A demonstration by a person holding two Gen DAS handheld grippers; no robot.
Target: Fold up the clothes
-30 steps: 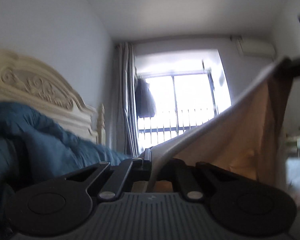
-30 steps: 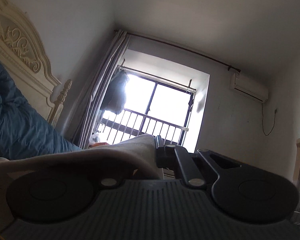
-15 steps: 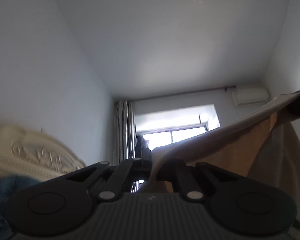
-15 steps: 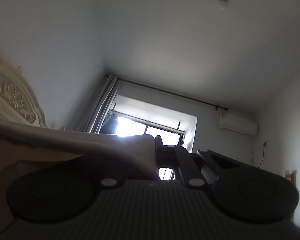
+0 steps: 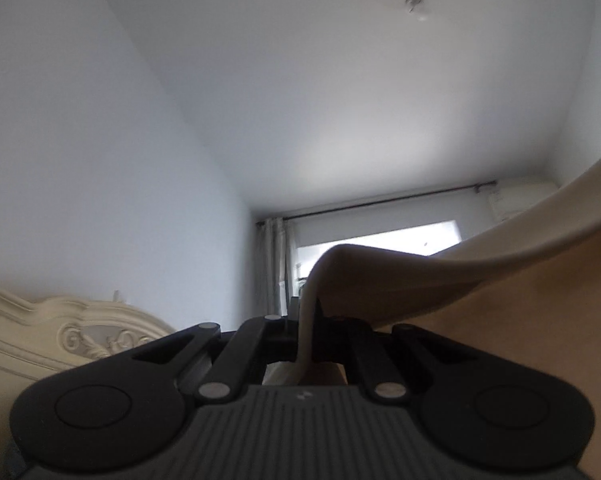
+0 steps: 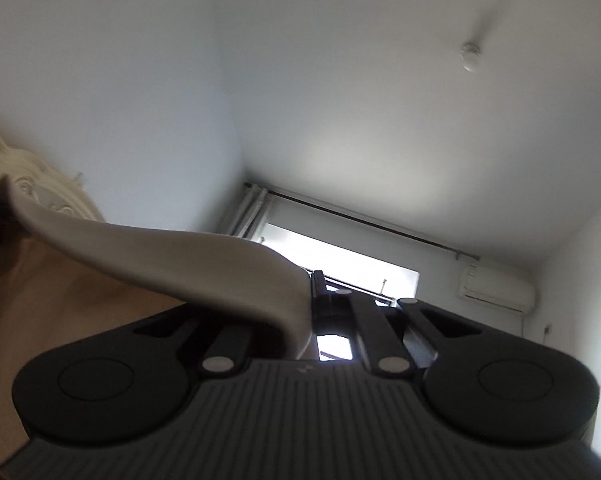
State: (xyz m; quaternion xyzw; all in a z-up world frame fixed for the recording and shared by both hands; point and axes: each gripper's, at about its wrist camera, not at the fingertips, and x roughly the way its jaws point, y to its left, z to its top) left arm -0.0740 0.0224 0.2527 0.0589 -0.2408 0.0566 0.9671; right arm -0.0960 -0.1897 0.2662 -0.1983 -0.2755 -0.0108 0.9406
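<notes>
Left gripper: the left gripper (image 5: 306,312) pointed up toward the ceiling. Its jaws were pressed together and pinched the edge of the cloth (image 5: 440,280).
Right gripper: the right gripper (image 6: 314,284) also pointed up. Its jaws were pressed together too and pinched another part of the cloth (image 6: 172,256).
Cloth: it was a pale beige piece of clothing. It was held up in the air and hung between the two grippers. In the left view it ran from the jaws out to the right edge. In the right view it ran from the jaws out to the left edge. Its top edge sagged a little in the middle. What kind of clothing it was could not be told.
Bed: a cream headboard (image 5: 80,332) with carved curls showed low on the left.
Window: a bright window (image 6: 340,256) sat on the far wall, with a grey curtain (image 5: 274,268) at its left side.
Wall: a white air conditioner (image 6: 494,286) hung high up by the window.
Ceiling: a small round lamp (image 6: 470,56) was on the white ceiling.
</notes>
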